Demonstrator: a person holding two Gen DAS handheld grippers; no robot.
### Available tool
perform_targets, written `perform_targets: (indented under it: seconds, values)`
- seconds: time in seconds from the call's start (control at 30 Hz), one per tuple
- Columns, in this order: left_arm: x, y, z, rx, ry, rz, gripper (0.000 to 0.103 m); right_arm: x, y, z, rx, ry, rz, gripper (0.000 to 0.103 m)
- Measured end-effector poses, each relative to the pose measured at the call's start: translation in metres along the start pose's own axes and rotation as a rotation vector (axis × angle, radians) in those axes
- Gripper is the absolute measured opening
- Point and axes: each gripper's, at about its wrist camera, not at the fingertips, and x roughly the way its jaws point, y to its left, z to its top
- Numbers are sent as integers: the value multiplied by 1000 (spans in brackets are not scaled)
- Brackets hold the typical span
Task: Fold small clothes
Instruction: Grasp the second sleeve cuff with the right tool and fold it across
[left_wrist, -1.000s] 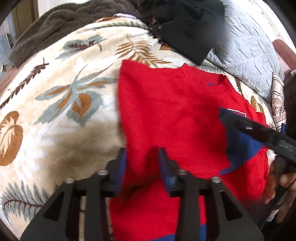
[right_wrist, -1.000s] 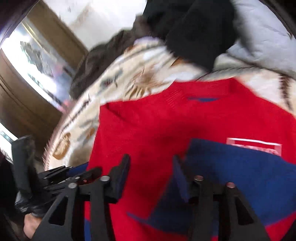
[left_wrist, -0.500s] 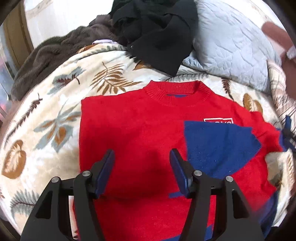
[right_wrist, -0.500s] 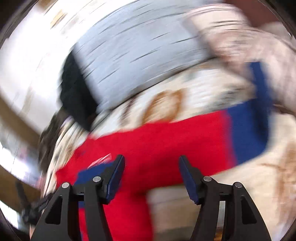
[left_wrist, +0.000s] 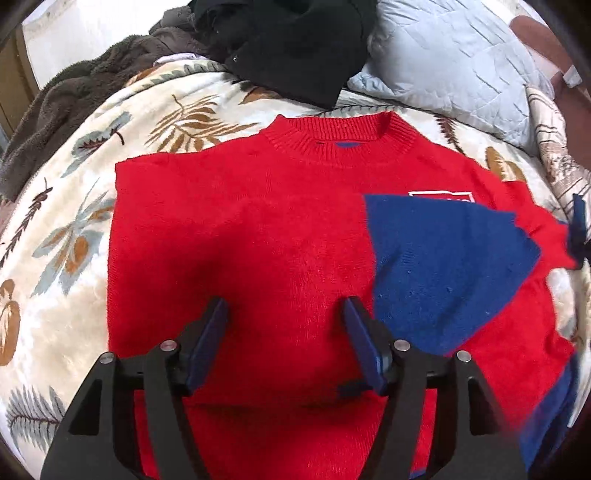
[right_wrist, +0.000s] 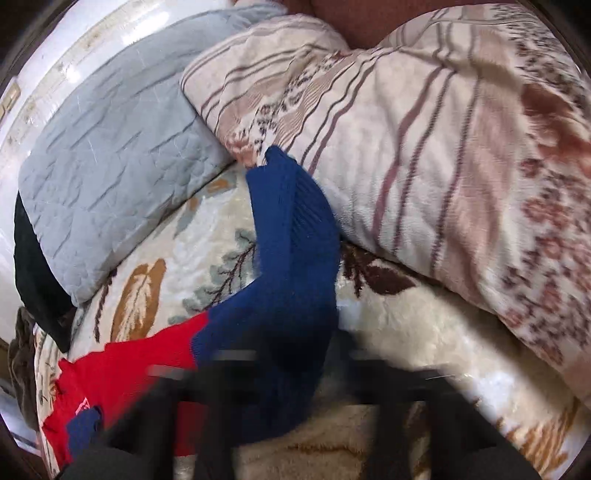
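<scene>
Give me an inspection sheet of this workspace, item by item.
Surface: leaf-print blanket spread over a bed.
Job's things: red sweater lying flat, collar away from the camera; one blue sleeve end folded over its front, the other blue sleeve stretched out sideways.
Clutter: black garment, brown fleece, grey quilted pillow, striped floral comforter.
Grippers: left hand-held gripper open above the sweater, holding nothing; right hand-held gripper motion-blurred at the outstretched sleeve, state unclear.
Cables: nothing seen.
Surroundings: white wall.
</scene>
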Motion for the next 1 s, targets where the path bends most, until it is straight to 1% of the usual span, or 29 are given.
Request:
perform_targets:
  seconds: [0.07, 0.13, 0.2, 0.27, 0.3, 0.33, 0.4, 0.43, 0.47, 0.53, 0.6, 0.63, 0.67, 0.73, 0.8, 0.87, 0.9, 1.0]
  values:
    - [-8, 7, 0, -28, 3, -57, 65, -14, 21, -8, -61, -30, 60, 6]
    - [-11, 11, -1, -59, 21, -127, 65, -22, 46, -16, -112, -29, 123, 5]
    - [-13, 13, -3, -78, 36, -173, 65, -33, 84, -30, -186, -18, 213, 5]
    - [-16, 16, -5, -90, 54, -219, 65, -45, 128, -52, -277, 0, 319, 5]
    - [-18, 18, -6, -98, 60, -241, 65, -52, 159, -70, -337, 16, 400, 5]
    - [-20, 20, -7, -110, 65, -271, 65, -56, 174, -81, -373, 25, 444, 5]
    - [-21, 27, -6, -142, 64, -319, 65, -62, 222, -120, -490, 69, 579, 5]
    - [-22, 31, -5, -159, 61, -345, 65, -62, 239, -137, -535, 96, 618, 5]
    - [-22, 36, -6, -185, 52, -381, 65, -58, 261, -165, -609, 151, 651, 5]
    - [-23, 42, -8, -211, 38, -417, 65, -48, 279, -198, -701, 214, 649, 6]
    - [-22, 46, -10, -230, 23, -441, 65, -34, 287, -229, -774, 276, 602, 6]
    - [-19, 48, -9, -243, 27, -440, 65, -30, 286, -236, -786, 293, 589, 6]
    - [-17, 49, -7, -257, 35, -442, 65, -29, 283, -237, -785, 286, 595, 6]
    - [-12, 50, -1, -303, 47, -484, 65, -31, 283, -234, -770, 289, 608, 6]
    - [-10, 48, 7, -331, 44, -508, 65, -28, 283, -232, -762, 296, 615, 6]
    - [-11, 45, 13, -333, 36, -519, 65, -27, 285, -234, -781, 288, 609, 8]
    - [-11, 42, 16, -333, 36, -530, 65, -33, 284, -238, -795, 282, 608, 10]
    - [-6, 34, 21, -335, 57, -576, 65, -31, 292, -237, -821, 268, 596, 11]
